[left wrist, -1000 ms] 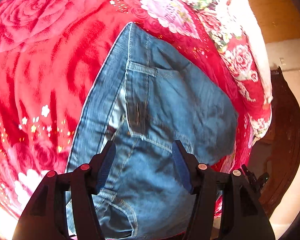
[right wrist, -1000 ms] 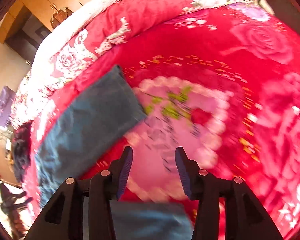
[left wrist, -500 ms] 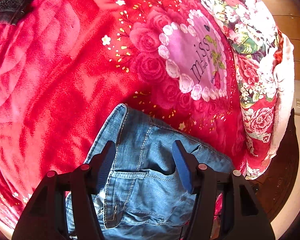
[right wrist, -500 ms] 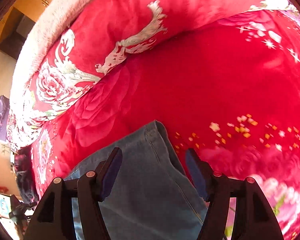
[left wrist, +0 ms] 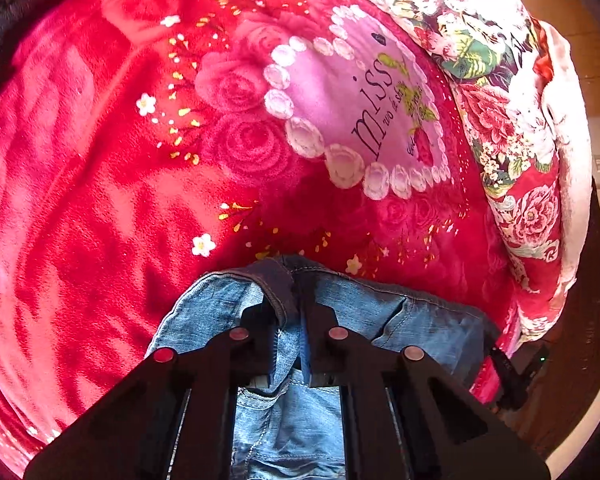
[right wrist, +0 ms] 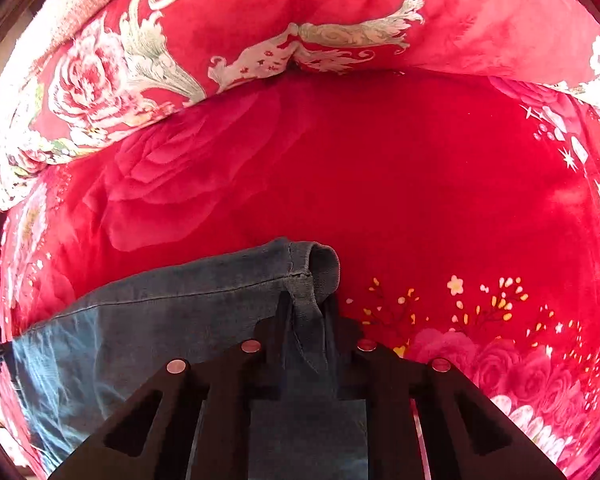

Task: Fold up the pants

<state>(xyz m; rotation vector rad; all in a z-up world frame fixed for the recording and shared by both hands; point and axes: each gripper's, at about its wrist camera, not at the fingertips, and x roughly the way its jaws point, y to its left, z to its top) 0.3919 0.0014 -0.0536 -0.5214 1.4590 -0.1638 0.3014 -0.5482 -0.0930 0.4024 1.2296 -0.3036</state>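
Blue denim pants (left wrist: 404,320) lie on a red rose-print blanket (left wrist: 100,168). In the left wrist view my left gripper (left wrist: 290,304) is shut on a bunched edge of the denim, which folds up between its black fingers (left wrist: 320,320). In the right wrist view a pant leg (right wrist: 172,312) stretches to the left. My right gripper (right wrist: 306,304) is closing on the leg's rolled end, and the fabric sits pinched between the fingers. The pads of both grippers are hidden by cloth.
A pink heart patch (left wrist: 360,108) with lettering lies beyond the pants. A floral quilt edge (left wrist: 508,128) drapes down the bed's right side, over a dark wooden frame (left wrist: 580,380). A raised red quilt roll (right wrist: 300,20) borders the blanket's far side.
Both grippers moved along the pants to their edges and went from open to shut on denim. The left view shifted toward the heart patch; the right view dropped closer to the blanket.
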